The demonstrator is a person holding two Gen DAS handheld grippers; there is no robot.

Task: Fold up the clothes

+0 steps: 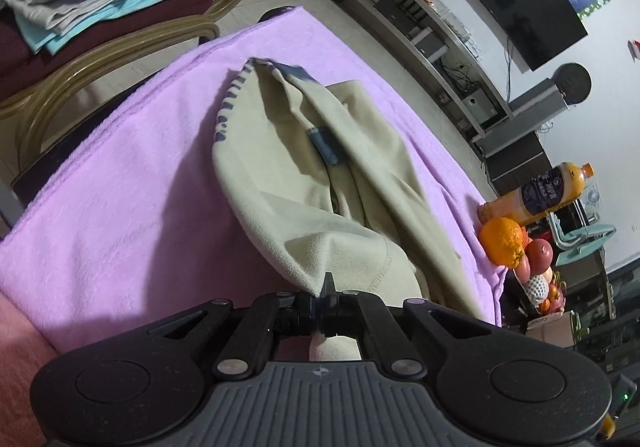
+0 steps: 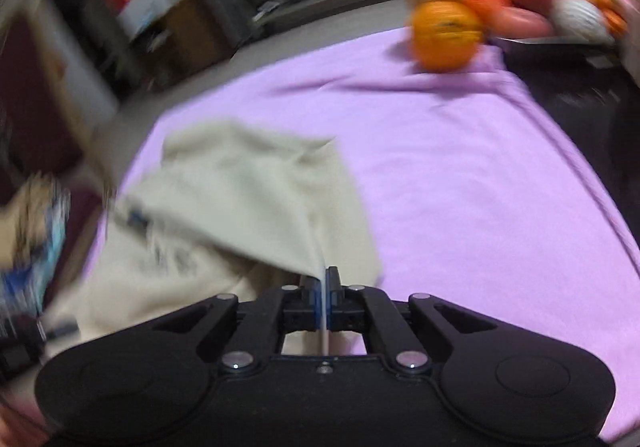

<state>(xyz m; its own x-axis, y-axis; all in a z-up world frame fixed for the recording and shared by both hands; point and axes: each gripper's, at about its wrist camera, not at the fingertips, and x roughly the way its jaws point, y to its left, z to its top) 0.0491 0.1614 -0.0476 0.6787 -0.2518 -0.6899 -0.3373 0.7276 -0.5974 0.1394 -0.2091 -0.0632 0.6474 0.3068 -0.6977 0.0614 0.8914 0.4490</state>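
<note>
You hold the crumpled beige fleece garment (image 1: 304, 175) on the pink-lilac plush blanket (image 1: 120, 207) pinched at its near edge by both the left gripper (image 1: 326, 293) and right gripper (image 2: 323, 283), its length running away from you.

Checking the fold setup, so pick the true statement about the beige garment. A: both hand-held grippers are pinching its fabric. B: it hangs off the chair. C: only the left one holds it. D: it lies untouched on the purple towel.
A: the left hand-held gripper is shut on an edge of the beige garment, and the right hand-held gripper pinches a fold of it too, over the purple towel.
</note>
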